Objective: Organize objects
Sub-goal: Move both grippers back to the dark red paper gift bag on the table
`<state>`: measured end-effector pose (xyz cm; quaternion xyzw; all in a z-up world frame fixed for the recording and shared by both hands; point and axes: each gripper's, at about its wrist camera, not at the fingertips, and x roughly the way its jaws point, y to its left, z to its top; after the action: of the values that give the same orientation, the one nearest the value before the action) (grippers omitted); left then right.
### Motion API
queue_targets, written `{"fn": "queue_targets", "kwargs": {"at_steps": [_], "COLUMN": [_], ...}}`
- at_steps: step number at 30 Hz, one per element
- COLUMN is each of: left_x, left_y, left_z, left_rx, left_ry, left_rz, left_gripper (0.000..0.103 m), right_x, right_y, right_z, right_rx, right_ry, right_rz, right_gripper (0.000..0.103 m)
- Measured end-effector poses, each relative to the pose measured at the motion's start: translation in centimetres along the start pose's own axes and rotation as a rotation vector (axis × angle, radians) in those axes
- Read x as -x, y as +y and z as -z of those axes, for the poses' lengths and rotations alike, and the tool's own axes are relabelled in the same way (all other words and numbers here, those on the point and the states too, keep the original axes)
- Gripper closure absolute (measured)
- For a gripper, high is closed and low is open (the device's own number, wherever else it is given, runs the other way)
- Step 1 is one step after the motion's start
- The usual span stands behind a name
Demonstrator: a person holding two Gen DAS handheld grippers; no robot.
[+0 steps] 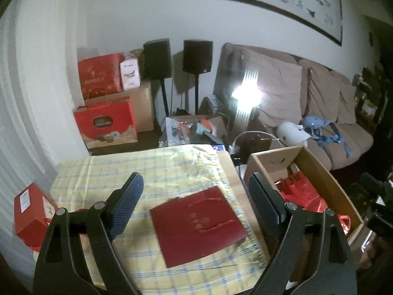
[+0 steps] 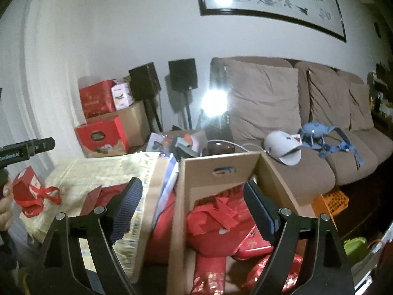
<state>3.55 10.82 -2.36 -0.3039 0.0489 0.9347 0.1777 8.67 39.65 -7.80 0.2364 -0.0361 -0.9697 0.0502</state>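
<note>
A flat dark red paper bag lies on the yellow checked cloth of the table. My left gripper is open and empty above it, fingers wide on either side. A cardboard box to the right holds red bags and packets. My right gripper is open and empty above that box. The red bag's edge shows behind the right gripper's left finger. A small red box with ribbon handles sits at the table's left edge, also in the left wrist view.
A brown sofa with a white cap and blue straps stands behind. Red gift boxes and two black speakers stand at the back wall. A bright lamp glares. An orange crate sits low right.
</note>
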Motion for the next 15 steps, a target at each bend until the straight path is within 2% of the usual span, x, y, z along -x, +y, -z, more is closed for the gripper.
{"fn": "queue_targets", "kwargs": {"at_steps": [3, 5, 7, 9, 12, 15], "left_x": [0.7, 1.2, 1.7, 1.8, 1.3, -0.1], "left_y": [2.5, 4.1, 5.3, 6.2, 8.1, 10.3], "left_z": [0.4, 1.1, 1.9, 2.3, 2.5, 2.8], "left_rx": [0.009, 0.053, 0.064, 0.040, 0.050, 0.108], "left_ry": [-0.009, -0.023, -0.027, -0.024, -0.005, 0.059], "left_rz": [-0.021, -0.044, -0.013, 0.010, -0.012, 0.014], "left_gripper": [0.017, 0.017, 0.017, 0.017, 0.017, 0.017], "right_x": [1.4, 2.2, 2.9, 3.0, 2.1, -0.1], "right_y": [1.8, 3.1, 5.0, 6.6, 9.4, 11.0], "right_z": [-0.3, -0.5, -0.5, -0.2, 0.3, 0.9], "right_rx": [0.013, -0.010, -0.020, -0.028, 0.004, 0.007], "right_ry": [-0.036, -0.061, -0.073, -0.071, -0.027, 0.050], "right_rz": [0.003, -0.006, -0.067, -0.081, -0.101, -0.112], "right_gripper": [0.017, 0.014, 0.013, 0.011, 0.011, 0.011]}}
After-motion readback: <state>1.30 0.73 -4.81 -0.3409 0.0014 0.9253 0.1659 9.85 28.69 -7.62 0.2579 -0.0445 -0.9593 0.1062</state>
